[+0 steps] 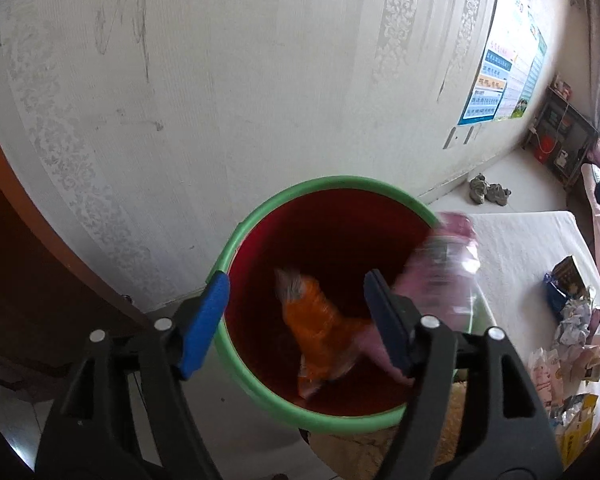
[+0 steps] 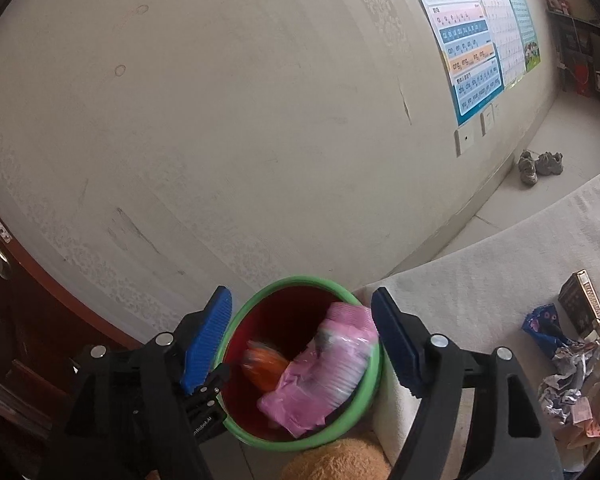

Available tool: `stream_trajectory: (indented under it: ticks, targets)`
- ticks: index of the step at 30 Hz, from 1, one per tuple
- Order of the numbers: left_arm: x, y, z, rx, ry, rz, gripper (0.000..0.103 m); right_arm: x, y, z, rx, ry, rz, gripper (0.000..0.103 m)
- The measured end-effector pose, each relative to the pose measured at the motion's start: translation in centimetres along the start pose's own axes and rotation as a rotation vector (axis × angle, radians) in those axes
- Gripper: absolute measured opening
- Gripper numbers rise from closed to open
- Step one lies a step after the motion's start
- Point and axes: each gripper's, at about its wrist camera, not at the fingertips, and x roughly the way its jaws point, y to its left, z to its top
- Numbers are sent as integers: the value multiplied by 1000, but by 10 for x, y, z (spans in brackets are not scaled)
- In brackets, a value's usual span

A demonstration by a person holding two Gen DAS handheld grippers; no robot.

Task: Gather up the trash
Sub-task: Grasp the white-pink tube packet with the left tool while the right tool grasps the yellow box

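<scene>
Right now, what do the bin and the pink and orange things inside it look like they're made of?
Bin: looks like smooth moulded plastic, red wall, green rolled rim with slight sheen.
Pink pack: seems thin glossy plastic film, wrinkled, partly see-through over ribbed contents.
Orange wrapper: probably crinkled plastic or foil; blur leaves it open.

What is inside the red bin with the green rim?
Inside the bin lie an orange wrapper and a pink plastic package. Whatever is under them, and the bin floor, is covered.

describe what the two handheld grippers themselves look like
Both grippers, left and right, have black plastic clamp-style arms with silver round rivets at the pivots. Each finger ends in a blue ribbed pad. No cables or sleeves show.
</scene>
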Motion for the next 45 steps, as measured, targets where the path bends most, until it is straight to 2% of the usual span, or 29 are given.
stream_trajectory:
  ticks: [10,15,17,23,26,31,34,36,38,39,40,42,45]
  targets:
    - [-14,-19,-6,19,13,-43,71,-40,-24,-20,8,-5,-70,72]
    - [-27,-36,-10,40,5,-81,74,-69,-48,-44,-38,20,-155,72]
    - [-33,-47,-13,58,8,-108,74,-84,-63,-56,-52,41,-203,76]
    - [-47,-85,-29,149,16,-188,74,-130,-124,-101,-53,176,-412,79]
    - [-49,-105,-40,189,36,-220,75,-148,-165,-131,27,285,-511,80]
    - [-55,-143,-52,251,71,-282,75,-154,-207,-176,193,422,-542,80]
    - [-57,-164,-58,245,92,-327,76,-135,-211,-189,180,515,-561,79]
    - [-54,-178,-65,246,129,-345,76,-120,-204,-195,112,556,-585,71]
    - [-48,-190,-74,253,170,-353,76,-113,-195,-196,50,560,-594,42]
    - [-44,-195,-80,255,197,-357,76,-112,-191,-195,38,543,-571,38]
    - [-41,-199,-84,256,218,-360,76,-113,-190,-194,38,526,-560,34]
    - [-35,-204,-94,255,250,-358,76,-118,-188,-188,42,472,-536,34]
    - [-28,-212,-102,272,268,-342,76,-138,-186,-170,72,342,-487,34]
